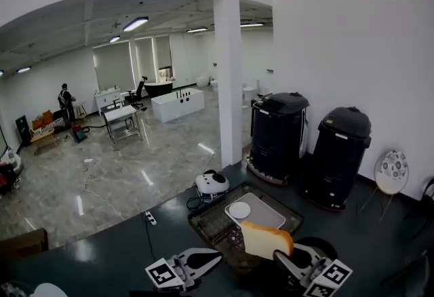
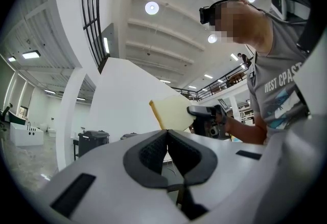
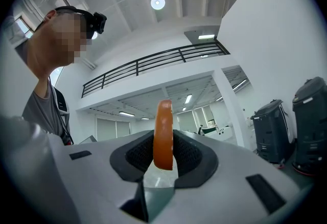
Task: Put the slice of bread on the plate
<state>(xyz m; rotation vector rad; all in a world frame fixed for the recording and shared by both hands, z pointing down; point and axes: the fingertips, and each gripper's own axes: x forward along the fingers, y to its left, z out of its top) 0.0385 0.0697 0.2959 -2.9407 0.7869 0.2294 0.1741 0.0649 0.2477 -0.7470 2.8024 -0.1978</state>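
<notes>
Slice of bread clamped edgewise in right gripper
Left gripper closed on nothing; plate is seen on tray just beyond

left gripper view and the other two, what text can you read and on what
"WEST C...": on the person's grey shirt, left gripper view; the rest of the second word is warped, unsure.
Square markers, head view: black-and-white patterns only, no letters.
Nothing else is readable.
</notes>
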